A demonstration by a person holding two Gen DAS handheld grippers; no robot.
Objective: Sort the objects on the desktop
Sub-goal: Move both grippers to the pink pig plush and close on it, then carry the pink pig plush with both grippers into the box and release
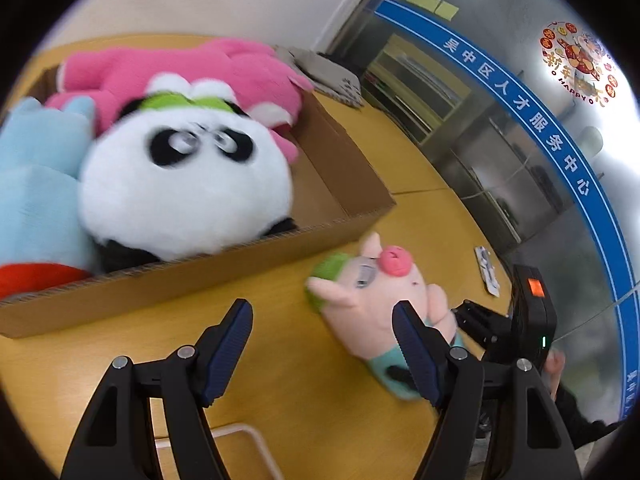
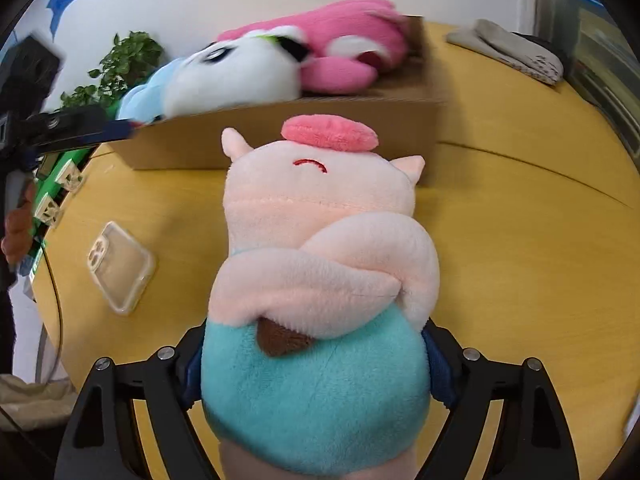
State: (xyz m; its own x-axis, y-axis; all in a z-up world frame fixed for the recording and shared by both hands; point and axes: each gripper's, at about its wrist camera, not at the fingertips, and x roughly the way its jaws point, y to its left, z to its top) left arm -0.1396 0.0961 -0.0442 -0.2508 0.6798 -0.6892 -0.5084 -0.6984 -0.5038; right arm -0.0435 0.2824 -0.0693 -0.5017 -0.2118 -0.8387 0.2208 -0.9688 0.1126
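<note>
A pink pig plush (image 2: 320, 272) with teal trousers sits between the fingers of my right gripper (image 2: 316, 376), which is shut on its lower body, just in front of the cardboard box (image 2: 280, 140). In the left wrist view the pig (image 1: 376, 300) lies on the yellow table to the right of the box (image 1: 200, 280). My left gripper (image 1: 324, 344) is open and empty above the table in front of the box. The box holds a panda plush (image 1: 184, 188), a pink plush (image 1: 180, 68) and a light blue plush (image 1: 36, 192).
A clear phone case (image 2: 120, 268) lies on the table (image 2: 520, 260) to the left of the pig. Grey cloth (image 2: 512, 48) lies at the far right corner. A small white packet (image 1: 488, 272) lies near the table's right edge. A plant (image 2: 116, 68) stands behind the box.
</note>
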